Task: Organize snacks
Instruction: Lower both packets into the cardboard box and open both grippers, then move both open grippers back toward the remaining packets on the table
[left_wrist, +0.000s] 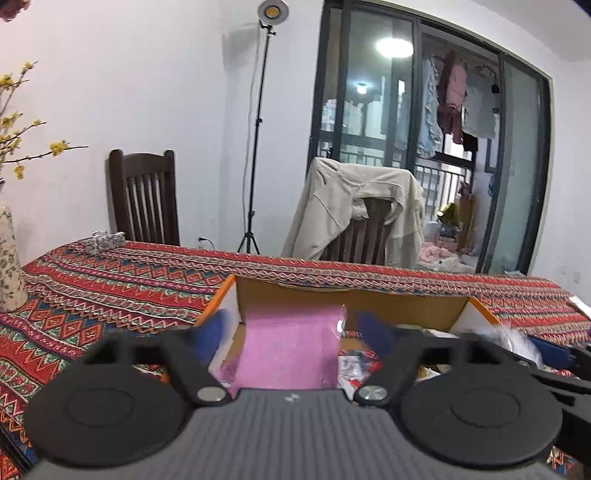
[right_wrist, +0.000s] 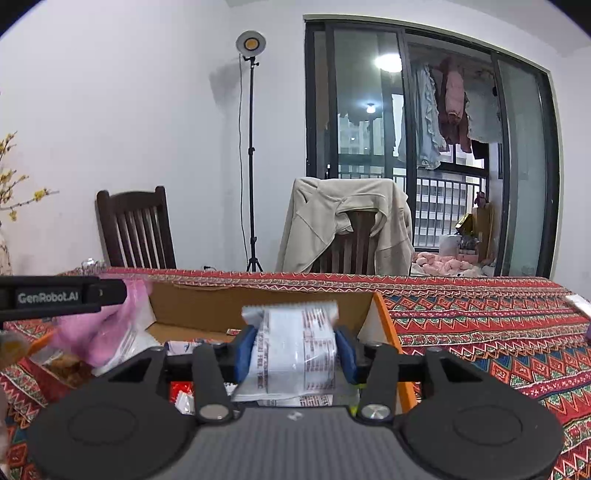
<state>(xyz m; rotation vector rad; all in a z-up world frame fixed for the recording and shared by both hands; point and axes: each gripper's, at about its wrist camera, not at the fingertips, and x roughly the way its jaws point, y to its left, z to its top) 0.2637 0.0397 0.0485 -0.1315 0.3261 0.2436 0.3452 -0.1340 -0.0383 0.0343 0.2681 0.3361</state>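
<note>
Upright, long axis vertical: white packet (right_wrist: 295, 343) pinched in right claw (right_wrist: 295, 350); pink packet (left_wrist: 291, 350) between left claw's (left_wrist: 291, 332) spread fingers.

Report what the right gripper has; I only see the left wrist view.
Observer: The right gripper is shut on a white packet with printed text.
Operator: Give me its position.
Observer: It is over the open cardboard box, toward the box's orange-edged right wall.
Operator: Say what's under it.
Observer: More wrappers lie in the box, including a red wrapper.
</note>
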